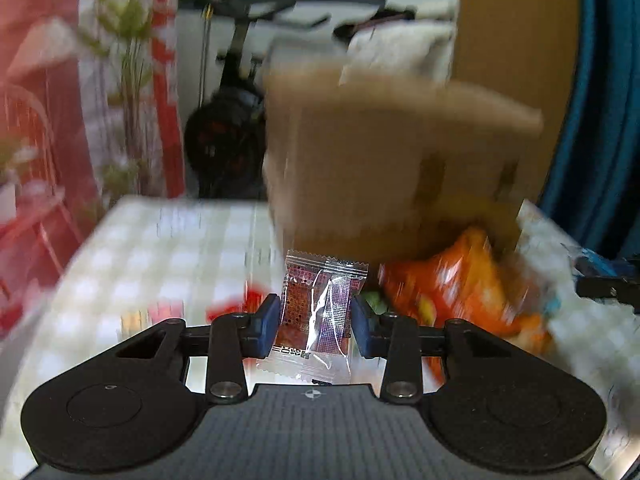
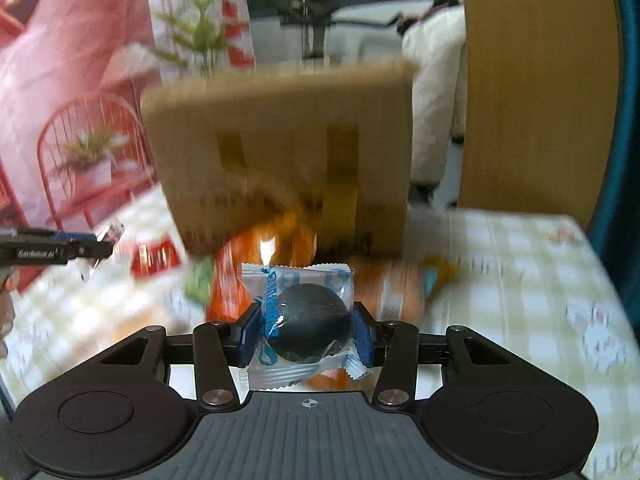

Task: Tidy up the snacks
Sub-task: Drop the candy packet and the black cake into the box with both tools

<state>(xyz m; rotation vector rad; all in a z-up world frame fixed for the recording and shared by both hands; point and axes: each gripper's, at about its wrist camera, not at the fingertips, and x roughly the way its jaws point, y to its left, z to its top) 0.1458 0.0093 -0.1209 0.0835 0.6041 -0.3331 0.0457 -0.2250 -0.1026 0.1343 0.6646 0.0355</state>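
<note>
Snack packets sit clamped: left gripper (image 1: 316, 320) pinches a red-patterned sachet (image 1: 316, 312), right gripper (image 2: 307, 330) a blue-printed dark cookie (image 2: 306, 326); lettering unreadable.

A red chair (image 2: 92, 148) stands left of the checked tablecloth (image 2: 500, 264); a wooden panel (image 2: 532, 80) rises behind.

Pretty dim, warm indoor light. Heavy motion smear on the cardboard box (image 1: 384, 168) and checked tablecloth (image 1: 160, 248); only the gripper-held packets sharp. Glare on clear wrapper (image 1: 324, 312). Fisheye bending at edges.
</note>
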